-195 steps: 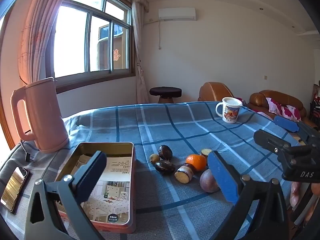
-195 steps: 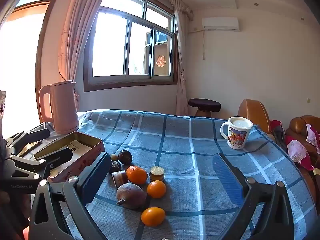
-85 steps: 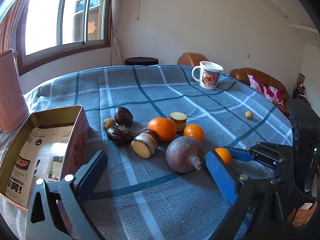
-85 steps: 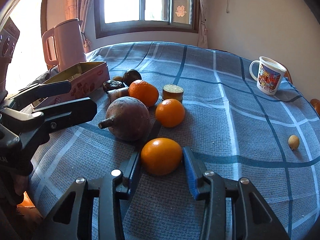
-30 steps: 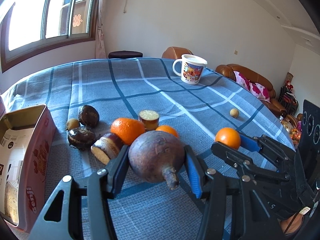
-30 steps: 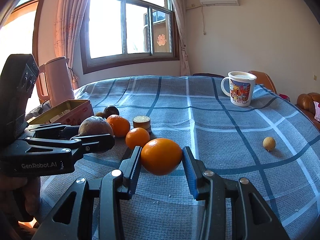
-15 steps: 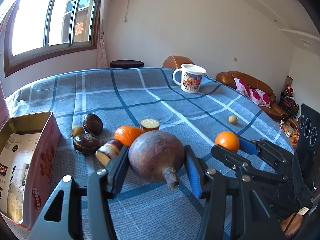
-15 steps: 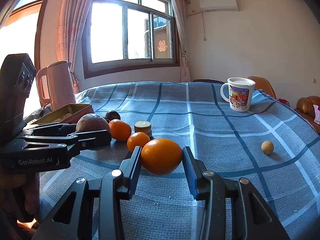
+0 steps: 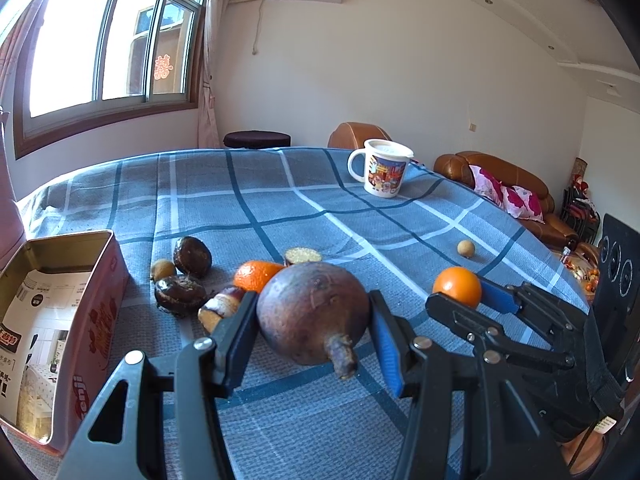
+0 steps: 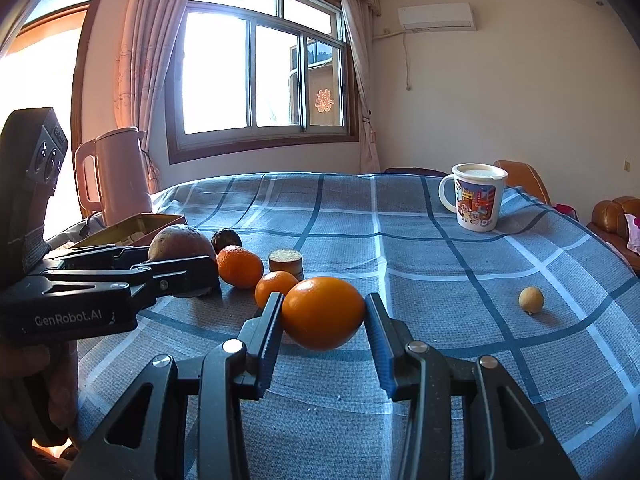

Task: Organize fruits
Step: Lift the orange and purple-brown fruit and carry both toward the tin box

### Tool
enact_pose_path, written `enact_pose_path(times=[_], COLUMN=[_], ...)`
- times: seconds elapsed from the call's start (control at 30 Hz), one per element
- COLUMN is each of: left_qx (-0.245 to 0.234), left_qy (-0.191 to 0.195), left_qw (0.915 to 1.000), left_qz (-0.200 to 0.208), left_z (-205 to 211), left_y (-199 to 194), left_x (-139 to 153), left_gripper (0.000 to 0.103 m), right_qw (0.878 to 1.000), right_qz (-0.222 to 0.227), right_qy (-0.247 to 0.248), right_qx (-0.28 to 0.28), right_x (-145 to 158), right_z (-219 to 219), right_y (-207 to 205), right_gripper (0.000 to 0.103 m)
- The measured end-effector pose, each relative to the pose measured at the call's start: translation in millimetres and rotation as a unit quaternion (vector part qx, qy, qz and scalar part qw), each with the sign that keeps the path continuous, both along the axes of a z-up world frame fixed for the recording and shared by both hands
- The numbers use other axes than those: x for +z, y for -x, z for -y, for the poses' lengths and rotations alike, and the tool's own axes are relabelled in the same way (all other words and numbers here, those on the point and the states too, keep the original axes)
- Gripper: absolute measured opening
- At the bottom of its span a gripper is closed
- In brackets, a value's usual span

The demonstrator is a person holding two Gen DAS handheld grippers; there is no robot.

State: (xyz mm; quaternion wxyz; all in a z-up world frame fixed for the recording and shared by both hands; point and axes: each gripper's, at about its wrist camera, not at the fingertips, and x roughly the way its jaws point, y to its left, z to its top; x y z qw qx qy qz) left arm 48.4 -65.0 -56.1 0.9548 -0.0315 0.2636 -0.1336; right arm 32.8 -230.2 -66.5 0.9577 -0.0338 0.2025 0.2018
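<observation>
My left gripper (image 9: 312, 320) is shut on a big purple-brown round fruit (image 9: 310, 310) with a stub stalk, held above the cloth. My right gripper (image 10: 322, 316) is shut on an orange (image 10: 322, 312), also lifted; the same orange (image 9: 457, 286) shows at the right of the left wrist view. On the table lie another orange (image 9: 256, 274), a cut round piece (image 9: 303, 256), two dark wrinkled fruits (image 9: 192, 256), a cut brown piece (image 9: 218, 308) and a small yellow fruit (image 9: 163, 269). An open tin box (image 9: 56, 264) stands at the left.
A printed mug (image 9: 382, 172) stands at the far side of the blue checked tablecloth (image 9: 248, 200). A small tan fruit (image 9: 466, 248) lies alone at the right. A pink kettle (image 10: 116, 176) stands behind the tin. Sofas (image 9: 500, 184) lie beyond the table.
Both grippers keep their grips on the purple fruit and the orange. Both views have tilted up a little, so the table sits lower in the picture.
</observation>
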Motion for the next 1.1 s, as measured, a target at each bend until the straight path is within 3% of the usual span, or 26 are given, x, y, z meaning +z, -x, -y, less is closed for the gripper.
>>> enact_pose_path(times=[1.1], left_qx=[0.002], left_qy=[0.004], left_qw=[0.9984], left_qz=[0.056], left_z=[-1], left_y=[18], left_x=[8], left_gripper=[0.055], right_qw=[0.999], right_qz=[0.043], right_qy=[-0.003], right_qx=[0.006], right_x=[1], right_z=[1], right_y=[11], right_gripper=[0.043])
